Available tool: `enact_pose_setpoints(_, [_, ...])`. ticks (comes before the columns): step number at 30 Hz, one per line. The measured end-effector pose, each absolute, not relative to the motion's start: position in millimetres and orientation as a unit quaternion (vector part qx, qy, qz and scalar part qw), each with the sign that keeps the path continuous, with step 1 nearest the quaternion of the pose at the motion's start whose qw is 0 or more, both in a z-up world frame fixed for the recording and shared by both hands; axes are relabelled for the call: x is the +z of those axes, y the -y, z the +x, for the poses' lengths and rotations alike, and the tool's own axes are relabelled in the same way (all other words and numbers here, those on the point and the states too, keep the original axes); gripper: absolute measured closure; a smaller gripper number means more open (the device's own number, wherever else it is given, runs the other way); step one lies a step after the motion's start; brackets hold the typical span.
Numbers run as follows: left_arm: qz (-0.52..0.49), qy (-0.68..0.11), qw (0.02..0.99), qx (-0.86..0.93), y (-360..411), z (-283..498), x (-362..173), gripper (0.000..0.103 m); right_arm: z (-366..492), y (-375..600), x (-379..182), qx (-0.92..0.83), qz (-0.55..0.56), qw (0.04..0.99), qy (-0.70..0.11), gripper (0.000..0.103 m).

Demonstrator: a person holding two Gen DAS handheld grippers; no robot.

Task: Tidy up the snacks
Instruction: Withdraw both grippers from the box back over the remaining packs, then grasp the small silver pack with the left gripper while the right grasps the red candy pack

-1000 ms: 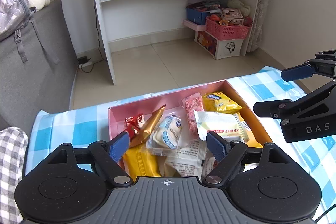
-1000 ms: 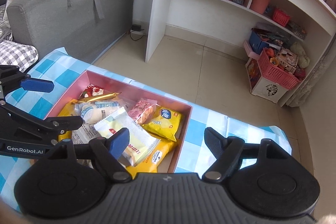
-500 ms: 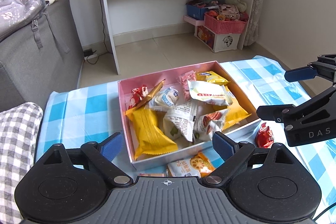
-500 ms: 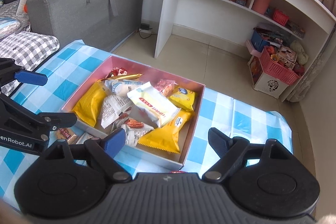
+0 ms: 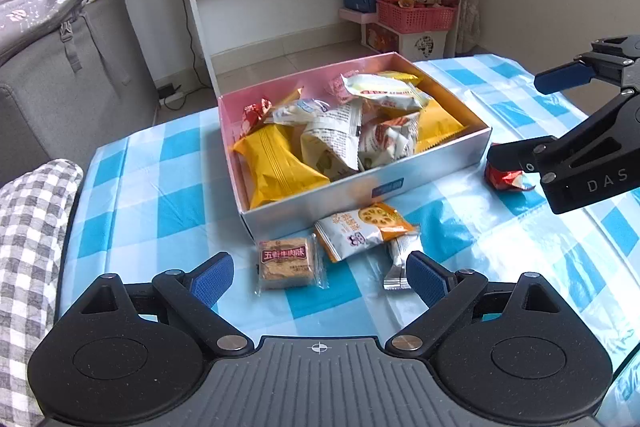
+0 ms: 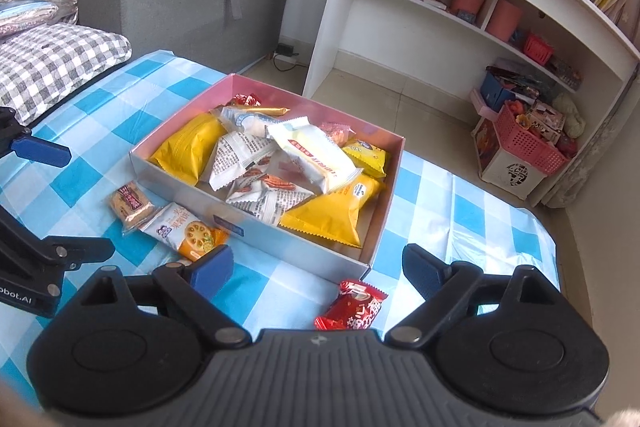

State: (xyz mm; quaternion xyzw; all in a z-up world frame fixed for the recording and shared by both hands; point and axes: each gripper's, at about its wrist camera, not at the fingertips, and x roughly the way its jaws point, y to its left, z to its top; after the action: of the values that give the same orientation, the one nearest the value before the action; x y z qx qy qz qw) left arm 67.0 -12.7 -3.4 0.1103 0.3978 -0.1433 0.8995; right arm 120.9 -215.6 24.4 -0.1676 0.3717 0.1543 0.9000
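Beside the box (image 5: 360, 183), four snacks lie loose on the bench; left gripper (image 5: 318, 273) and right gripper (image 6: 316, 265) jaws both released, empty. Risk: slick red wrapper (image 6: 352, 311) squirts out when pinched.

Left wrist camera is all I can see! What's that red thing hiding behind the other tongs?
Observer: It's a red snack packet with white writing. It lies on the checked tablecloth, just outside the near corner of the box.
Operator: Are the tongs grabbing it?
Observer: No. The right tongs are wide open, and the packet lies loose on the cloth between them.
Operator: What's tucked beside the white packet at the back?
Observer: A small yellow packet with a blue label, beside the white packet, near the box's far wall.
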Motion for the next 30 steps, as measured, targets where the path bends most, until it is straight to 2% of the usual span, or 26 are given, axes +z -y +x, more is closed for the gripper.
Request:
enact_pose_setpoints(6, [0.098,-0.418,0.888,-0.162,21,58,-23,0.008,112,222,5,0.156,-0.180,0.894,-0.380,0.013])
enact_pose_setpoints(14, [0.102,-0.447,0.869,-0.187,44,58,-51,0.009,121,238,-27,0.147,-0.176,0.868,-0.440,0.013])
enact_pose_setpoints(24, [0.085,-0.441,0.873,-0.193,65,76,-61,0.011,140,246,-43,0.120,-0.136,0.863,-0.471,0.013])
enact_pose_setpoints(30, [0.075,-0.440,0.875,-0.190,70,85,-63,0.020,150,250,-44,0.112,-0.102,0.865,-0.479,0.015])
